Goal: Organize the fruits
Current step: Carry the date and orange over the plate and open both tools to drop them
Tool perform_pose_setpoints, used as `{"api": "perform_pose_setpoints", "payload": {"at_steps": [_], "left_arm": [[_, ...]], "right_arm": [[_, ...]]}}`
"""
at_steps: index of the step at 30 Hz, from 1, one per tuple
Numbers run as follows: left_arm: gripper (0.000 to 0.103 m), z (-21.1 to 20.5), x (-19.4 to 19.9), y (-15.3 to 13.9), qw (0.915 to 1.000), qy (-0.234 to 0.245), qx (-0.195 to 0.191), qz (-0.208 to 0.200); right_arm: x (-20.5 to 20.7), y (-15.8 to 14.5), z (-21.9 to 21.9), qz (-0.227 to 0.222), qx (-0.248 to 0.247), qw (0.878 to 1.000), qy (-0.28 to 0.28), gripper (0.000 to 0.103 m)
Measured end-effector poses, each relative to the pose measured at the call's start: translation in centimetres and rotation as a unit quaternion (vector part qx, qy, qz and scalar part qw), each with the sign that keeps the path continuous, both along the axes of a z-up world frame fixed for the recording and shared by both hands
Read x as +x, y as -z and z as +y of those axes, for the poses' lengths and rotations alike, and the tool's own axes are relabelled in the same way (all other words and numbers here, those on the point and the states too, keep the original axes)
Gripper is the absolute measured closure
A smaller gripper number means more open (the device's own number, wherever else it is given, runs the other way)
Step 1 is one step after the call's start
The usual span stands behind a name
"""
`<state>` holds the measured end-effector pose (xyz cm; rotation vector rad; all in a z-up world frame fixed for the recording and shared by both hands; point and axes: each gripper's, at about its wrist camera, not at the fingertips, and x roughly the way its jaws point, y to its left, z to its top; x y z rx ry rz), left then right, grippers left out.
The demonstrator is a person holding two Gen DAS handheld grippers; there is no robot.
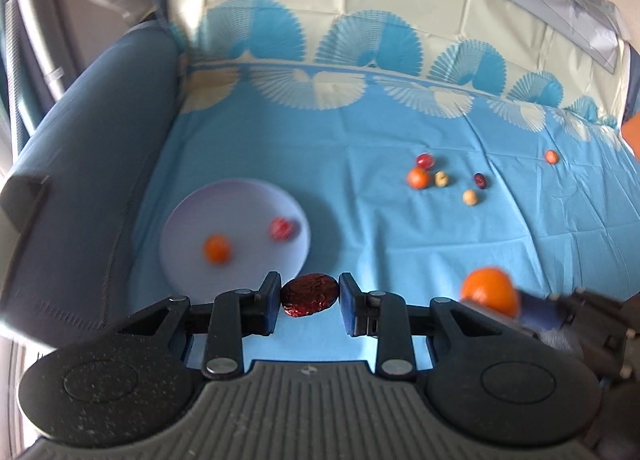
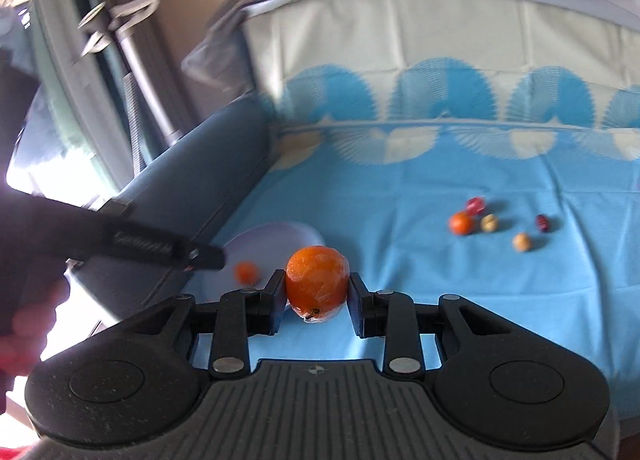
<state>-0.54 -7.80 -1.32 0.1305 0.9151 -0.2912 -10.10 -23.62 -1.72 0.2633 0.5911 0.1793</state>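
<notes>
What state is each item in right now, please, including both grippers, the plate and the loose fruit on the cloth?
Left gripper: shut on the wrinkled dark red date.
Right gripper: shut on the plastic-wrapped orange fruit.
Round white plate: flat on the blue patterned cloth, holding one small orange fruit and one red fruit.
Loose small fruits: scattered on the cloth, outside the plate.

A blue fan-patterned cloth covered the sofa seat; a dark blue armrest stood left, daylight beyond.
</notes>
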Motion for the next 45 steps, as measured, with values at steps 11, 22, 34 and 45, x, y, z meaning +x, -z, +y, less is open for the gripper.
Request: {"api": "perform_pose_setpoints", "payload": {"at_steps": [11,22,34,45], "left_arm": [[0.069,7.2,-5.3,-0.7,0.9984,-0.042,-0.037,-0.012],[0.069,8.7,-5.9,-1.1,0.9966,-0.057,-0.056,-0.022],[0.069,8.4,-5.3,-0.6,0.9965,-0.061,-0.055,-0.015],[0.069,8.4,-2.9,0.0,0.9965,-0.067,-0.049,-0.012]], "right_arm": [[-2.5,-2.5,7.1,-0.025,-0.086,0.993,-0.073,0.069],[-4.0,-2.8,9.2,-0.033,-0.118,0.989,-0.083,0.069],[-3.3,-2.7,9.1,-0.023,-0.114,0.990,-0.080,0.069],[-1.3,-1.6,8.9,0.000,-0.104,0.992,-0.070,0.069]]}}
